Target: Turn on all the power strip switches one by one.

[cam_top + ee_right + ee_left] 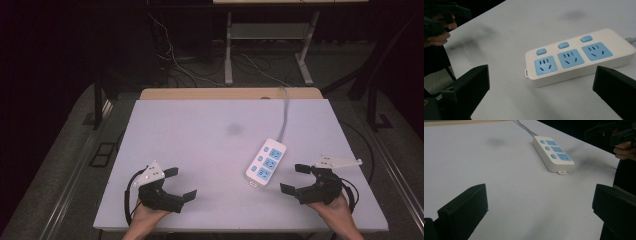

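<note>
A white power strip (266, 162) with three blue sockets and three blue switches lies on the table, right of centre; its grey cable (284, 115) runs off the far edge. My right gripper (296, 178) hovers just right of the strip's near end, jaws wide apart with nothing between them. In the right gripper view the strip (579, 56) lies just beyond the jaws. My left gripper (180, 184) stands open near the front left of the table, empty. From the left gripper view the strip (552, 152) lies farther off, and the other gripper (609, 132) shows at top right.
The table (210, 130) has a pale lavender top with a faint dark smudge (234, 129) near its middle and a wooden strip along the far edge. Behind it, table legs (229, 50) and loose cables lie on a dark floor.
</note>
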Action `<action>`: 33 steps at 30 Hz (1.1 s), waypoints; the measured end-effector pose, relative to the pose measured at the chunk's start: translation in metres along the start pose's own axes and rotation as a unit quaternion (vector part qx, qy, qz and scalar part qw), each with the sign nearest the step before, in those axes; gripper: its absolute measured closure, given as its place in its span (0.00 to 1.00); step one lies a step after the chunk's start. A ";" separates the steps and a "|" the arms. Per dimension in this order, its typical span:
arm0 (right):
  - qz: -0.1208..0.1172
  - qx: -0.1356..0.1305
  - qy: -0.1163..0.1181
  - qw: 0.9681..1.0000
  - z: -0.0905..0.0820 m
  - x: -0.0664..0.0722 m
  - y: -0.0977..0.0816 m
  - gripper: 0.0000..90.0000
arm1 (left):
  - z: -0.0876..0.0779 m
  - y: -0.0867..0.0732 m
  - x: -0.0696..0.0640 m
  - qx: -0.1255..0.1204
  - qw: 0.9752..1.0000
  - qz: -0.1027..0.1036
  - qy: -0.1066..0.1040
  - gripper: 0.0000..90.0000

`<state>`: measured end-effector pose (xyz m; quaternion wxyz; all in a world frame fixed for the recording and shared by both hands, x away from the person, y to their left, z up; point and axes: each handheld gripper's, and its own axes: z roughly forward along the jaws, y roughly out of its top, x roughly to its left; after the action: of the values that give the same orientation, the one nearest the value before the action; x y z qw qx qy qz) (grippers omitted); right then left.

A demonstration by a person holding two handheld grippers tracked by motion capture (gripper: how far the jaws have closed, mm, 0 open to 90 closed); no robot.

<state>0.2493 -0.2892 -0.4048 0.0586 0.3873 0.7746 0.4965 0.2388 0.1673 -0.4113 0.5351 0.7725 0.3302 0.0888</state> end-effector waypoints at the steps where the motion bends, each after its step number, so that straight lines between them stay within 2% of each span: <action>1: 0.000 0.001 0.000 1.000 0.000 0.000 0.000 0.01 | 0.000 0.000 0.000 0.000 1.000 0.000 0.000 0.00; 14: 0.006 0.003 0.001 1.000 -0.003 -0.001 -0.002 0.01 | 0.002 0.000 0.000 0.004 1.000 0.001 -0.003 0.00; 22: 0.011 0.004 -0.005 1.000 -0.007 -0.002 -0.002 0.01 | 0.000 0.000 0.002 -0.001 1.000 -0.006 -0.005 0.00; 33: 0.016 0.025 -0.012 0.999 -0.008 -0.005 -0.003 0.01 | 0.000 -0.002 0.003 -0.003 1.000 -0.008 -0.002 0.00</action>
<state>0.2474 -0.2990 -0.4043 0.0500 0.4072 0.7798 0.4728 0.2400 0.1698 -0.4136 0.5391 0.7683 0.3347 0.0840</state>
